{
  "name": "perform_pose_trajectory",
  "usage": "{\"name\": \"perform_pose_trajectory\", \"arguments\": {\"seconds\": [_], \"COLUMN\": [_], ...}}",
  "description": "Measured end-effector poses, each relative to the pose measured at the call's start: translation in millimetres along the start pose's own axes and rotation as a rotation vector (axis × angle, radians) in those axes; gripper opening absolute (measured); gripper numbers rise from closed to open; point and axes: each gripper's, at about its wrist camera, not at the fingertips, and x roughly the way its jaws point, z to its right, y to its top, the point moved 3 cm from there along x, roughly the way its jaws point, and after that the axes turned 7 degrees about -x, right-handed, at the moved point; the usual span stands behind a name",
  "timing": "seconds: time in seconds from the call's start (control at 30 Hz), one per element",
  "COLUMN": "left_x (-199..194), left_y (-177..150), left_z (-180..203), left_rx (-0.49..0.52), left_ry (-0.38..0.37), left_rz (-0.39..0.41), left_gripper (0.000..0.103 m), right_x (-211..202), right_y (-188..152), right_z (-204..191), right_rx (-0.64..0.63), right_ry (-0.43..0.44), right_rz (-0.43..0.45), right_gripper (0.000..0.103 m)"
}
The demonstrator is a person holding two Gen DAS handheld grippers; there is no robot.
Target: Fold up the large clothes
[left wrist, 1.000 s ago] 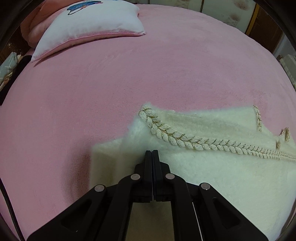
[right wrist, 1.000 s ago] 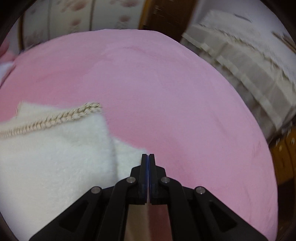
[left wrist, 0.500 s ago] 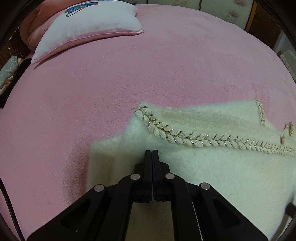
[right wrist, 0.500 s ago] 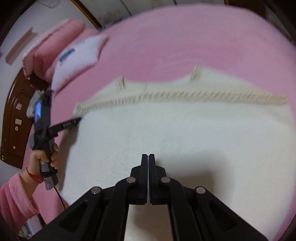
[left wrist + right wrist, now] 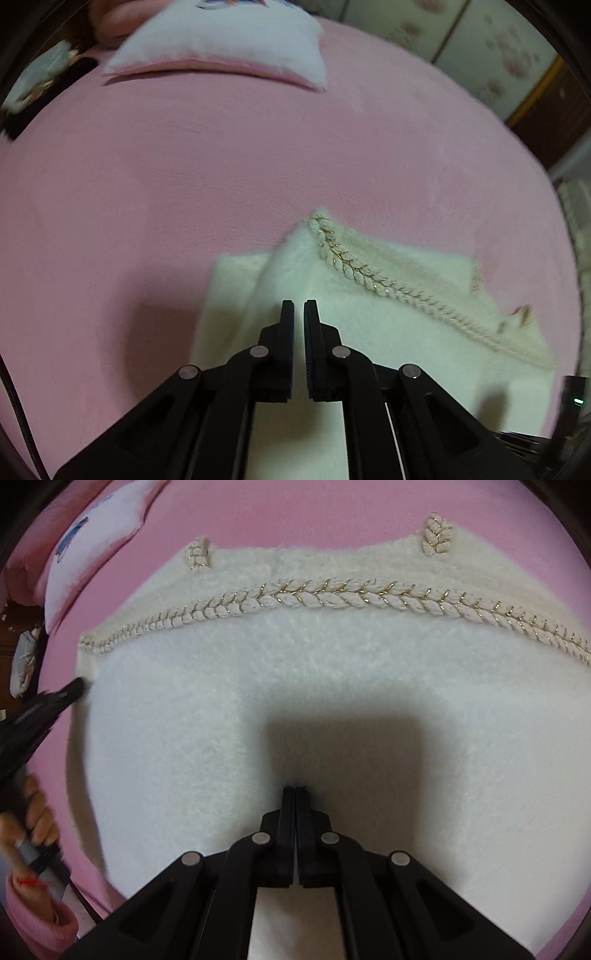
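1 cream garment, 1 pillow, 2 tools: left tool, right tool.

The pillow is blurry, and the top edge cuts off its picture. The white sweater runs off the right side, so its end is hidden. The hand on the left is cut off too. A dark blurry thing is hard to make out.

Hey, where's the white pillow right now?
The white pillow lies at the top left of the left wrist view, on the pink bed cover, well beyond the cream garment.
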Motion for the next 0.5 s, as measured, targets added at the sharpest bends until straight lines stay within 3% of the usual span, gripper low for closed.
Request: {"name": "perform_pose_trajectory", "arguments": {"seconds": [0.03,0.13,0.17,0.27,0.37,0.43,0.5], "left_x": [-14,-37,-39,-39,-48,-43,-40], "left_y": [-6,-38,-53,-105,-150,-155,-160], "left_z": [-9,-46,-63,-109,-151,-169,-172], "left_rx": [-0.027,-0.153,-0.209,-0.415,-0.712,-0.822,-0.831], "left_ry": [-0.006,-0.019,-0.031,-0.078,-0.276,-0.382,-0.424], "left_rz": [0.017,0.003,-0.018,-0.110,-0.046,-0.023,-0.026], "left_gripper": [0.012,0.054,0.058,0.058,0.058,0.060,0.060], "right_x": [2,7,7,7,-1,-2,-3], "right_y": [2,9,10,10,3,2,2], "right_z": [-2,-9,-9,-6,14,18,22], "right_rx": [-0.001,-0.006,-0.004,-0.004,0.001,-0.010,-0.014], "right_ry": [-0.015,-0.034,-0.027,0.017,0.059,0.065,0.071], "right_rz": [-0.009,-0.027,-0.028,-0.012,-0.006,-0.004,-0.002], "right_gripper": [0.000,0.000,0.000,0.000,0.000,0.000,0.000]}}
